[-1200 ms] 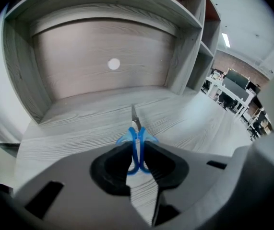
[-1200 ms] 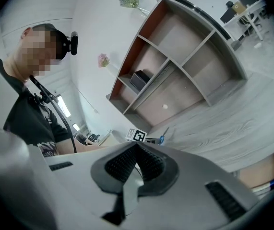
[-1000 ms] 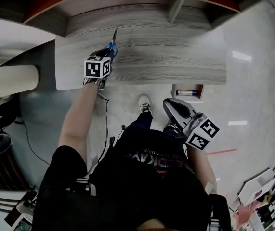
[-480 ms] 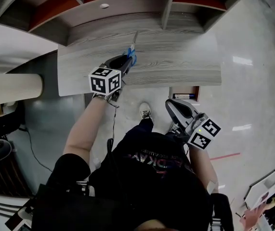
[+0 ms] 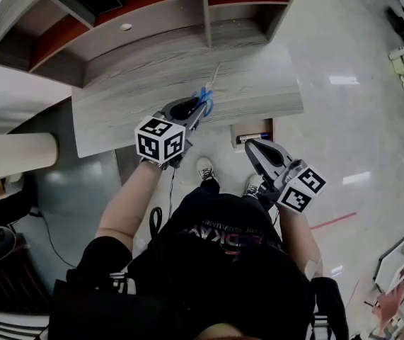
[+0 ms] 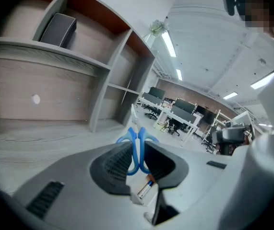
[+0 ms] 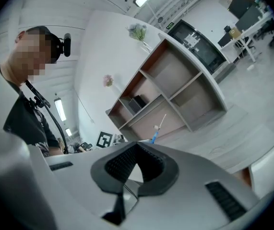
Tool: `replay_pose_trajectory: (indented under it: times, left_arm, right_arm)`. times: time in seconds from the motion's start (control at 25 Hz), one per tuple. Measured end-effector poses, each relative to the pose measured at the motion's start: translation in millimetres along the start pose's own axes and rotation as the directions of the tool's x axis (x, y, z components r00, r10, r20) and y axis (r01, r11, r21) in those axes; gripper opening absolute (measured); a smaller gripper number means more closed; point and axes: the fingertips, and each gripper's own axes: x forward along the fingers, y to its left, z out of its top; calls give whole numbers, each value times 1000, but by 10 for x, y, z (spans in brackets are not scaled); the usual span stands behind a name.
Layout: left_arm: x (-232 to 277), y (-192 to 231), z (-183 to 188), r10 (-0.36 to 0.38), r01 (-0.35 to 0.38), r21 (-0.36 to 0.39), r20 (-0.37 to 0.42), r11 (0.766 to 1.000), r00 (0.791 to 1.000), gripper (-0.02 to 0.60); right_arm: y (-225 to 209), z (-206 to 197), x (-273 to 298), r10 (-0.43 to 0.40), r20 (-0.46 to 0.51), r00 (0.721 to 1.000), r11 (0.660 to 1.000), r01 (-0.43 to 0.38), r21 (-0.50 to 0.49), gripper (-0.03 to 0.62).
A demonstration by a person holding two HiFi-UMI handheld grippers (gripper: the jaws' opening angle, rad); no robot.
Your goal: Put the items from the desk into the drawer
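**Q:** What are you holding?

**A:** My left tool is clamped on a pair of scissors. Its pads press on the blue handle loops. The blades stick out past the tips, and they are closed as far as I can tell. My right tool has its jaws together and nothing between them.

**Q:** Where are the scissors in the scene?

**A:** They are lifted off the grey wood-grain worktop, above its near edge. Their long axis runs from the handles, which are nearest me, away towards the far shelves, leaning a little to the right.

**Q:** And the drawer?

**A:** The drawer is pulled open under the near edge of the worktop. It is just to the right of the left tool, a little nearer to me and lower down. So I judge the scissors need to go right, back towards me and down, with the blades swung round to lie along the drawer.

**Q:** Which hand is closer to it?

**A:** The right one. Its tips sit just at the near side of the drawer, but it is empty. The left tool has the scissors and is only slightly farther off.

**Q:** Is anything in the drawer?

**A:** Yes, one marker, white with a blue end, lying left to right across the bottom. I cannot tell whether there is anything else in there.
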Motion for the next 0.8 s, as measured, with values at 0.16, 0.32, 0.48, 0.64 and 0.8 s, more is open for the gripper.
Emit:
replay_pose_trajectory:
  times: [0.16,0.32,0.48,0.64,0.8]
  left_arm:
    - [65,-225,-101,-47,47,18,-17,999,999,94]
    - [187,-571,-188,-94,95,35,-47,995,994,94]
    - [264,-927,-358,-135,141,65,-90,988,987,93]
    - [345,-1216,-579,-173,187,91,-143,978,974,94]
    - [431,-1401,-755,-194,215,104,-183,971,964,94]
  right_arm:
    - [-88,12,-155,-48,23,999,999,49,-9,12]
    - [-195,29,-398,-100,31,995,995,100,-17,12]
    - [-307,-18,-605,-141,43,989,990,142,0,12]
    - [-410,-110,-751,-173,47,984,985,172,25,12]
    - [-471,-200,-848,-186,46,981,982,184,45,12]
